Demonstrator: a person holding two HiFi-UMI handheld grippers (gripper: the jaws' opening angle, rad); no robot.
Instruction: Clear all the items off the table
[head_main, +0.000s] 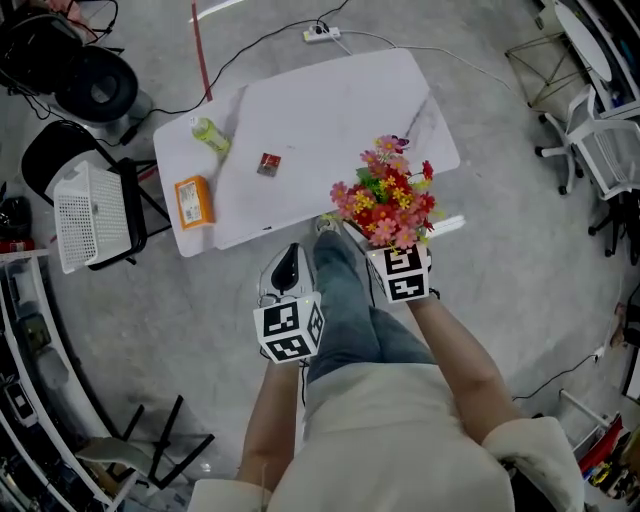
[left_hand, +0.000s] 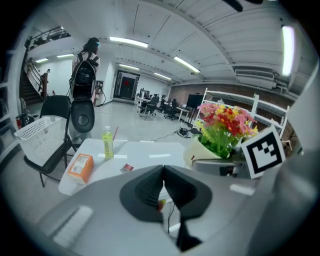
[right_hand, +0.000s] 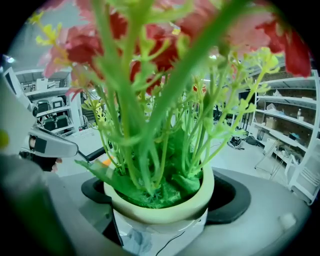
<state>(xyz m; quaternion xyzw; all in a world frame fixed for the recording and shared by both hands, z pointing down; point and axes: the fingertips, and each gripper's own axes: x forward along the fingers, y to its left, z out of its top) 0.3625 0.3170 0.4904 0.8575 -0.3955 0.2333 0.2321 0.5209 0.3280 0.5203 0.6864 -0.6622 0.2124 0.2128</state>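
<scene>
On the white table (head_main: 330, 110) lie a green bottle (head_main: 210, 135), an orange box (head_main: 194, 200) and a small red packet (head_main: 268, 164). My right gripper (head_main: 388, 248) is shut on a cream pot of red, pink and yellow flowers (head_main: 388, 200), held off the table's near right edge. The pot (right_hand: 160, 205) fills the right gripper view, wedged between the jaws. My left gripper (head_main: 288, 262) hangs in front of the table's near edge, shut and empty (left_hand: 162, 175). In the left gripper view I see the bottle (left_hand: 107, 142), box (left_hand: 81, 166), packet (left_hand: 127, 168) and flowers (left_hand: 222, 125).
A white mesh basket (head_main: 90, 215) sits on a black chair left of the table. Cables and a power strip (head_main: 322, 33) lie on the floor beyond it. White office chairs (head_main: 600, 140) stand at the right. The person's legs (head_main: 345, 300) are between the grippers.
</scene>
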